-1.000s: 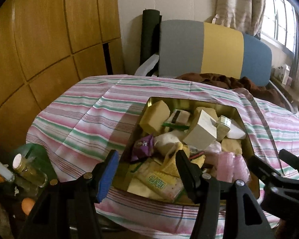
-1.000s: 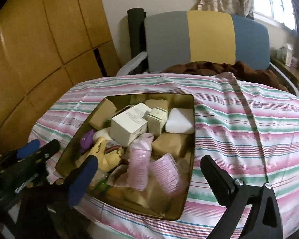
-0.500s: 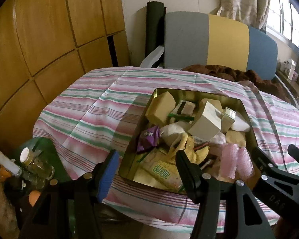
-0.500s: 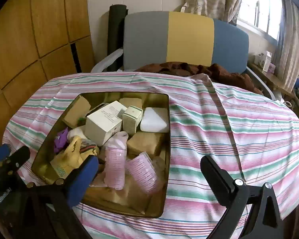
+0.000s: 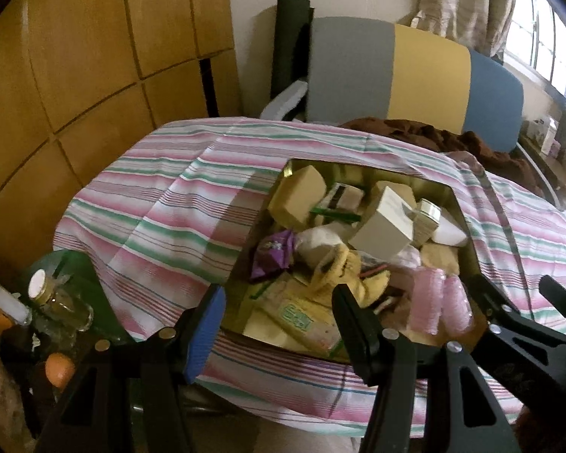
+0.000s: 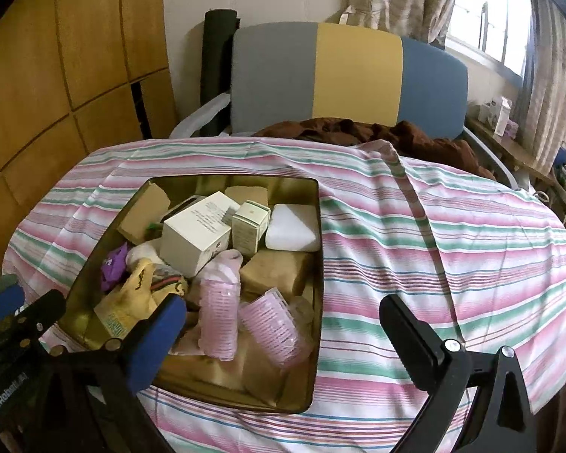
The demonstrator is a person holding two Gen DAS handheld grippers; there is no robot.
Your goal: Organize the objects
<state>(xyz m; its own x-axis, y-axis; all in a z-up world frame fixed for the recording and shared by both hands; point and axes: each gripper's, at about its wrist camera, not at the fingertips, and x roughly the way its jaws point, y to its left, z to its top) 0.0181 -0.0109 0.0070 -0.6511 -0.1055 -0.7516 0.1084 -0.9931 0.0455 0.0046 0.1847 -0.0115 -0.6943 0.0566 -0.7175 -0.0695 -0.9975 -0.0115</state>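
Observation:
A gold metal tin (image 6: 319, 271) sits on a striped cloth and is heaped with small things: a white box (image 6: 194, 239), a small pale green box (image 6: 249, 223), a white pad (image 6: 291, 228), brown boxes, a purple wrapper (image 6: 113, 264), a yellow pouch (image 6: 139, 290) and two pink hair rollers (image 6: 219, 311). The tin also shows in the left wrist view (image 5: 458, 207). My left gripper (image 5: 279, 313) is open and empty, held at the tin's near left corner. My right gripper (image 6: 283, 330) is open and empty, held over the tin's near right edge.
The striped cloth (image 6: 434, 249) covers a round table. A grey, yellow and blue chair back (image 6: 351, 75) and brown fabric (image 6: 358, 132) lie behind it. Wooden wall panels (image 5: 75, 75) stand at left. Glass jars (image 5: 56, 302) and orange balls stand low at the left.
Both grippers have drawn back and risen a little, so the tin and table look farther off. Both stay open and empty. Nothing in the tin has moved.

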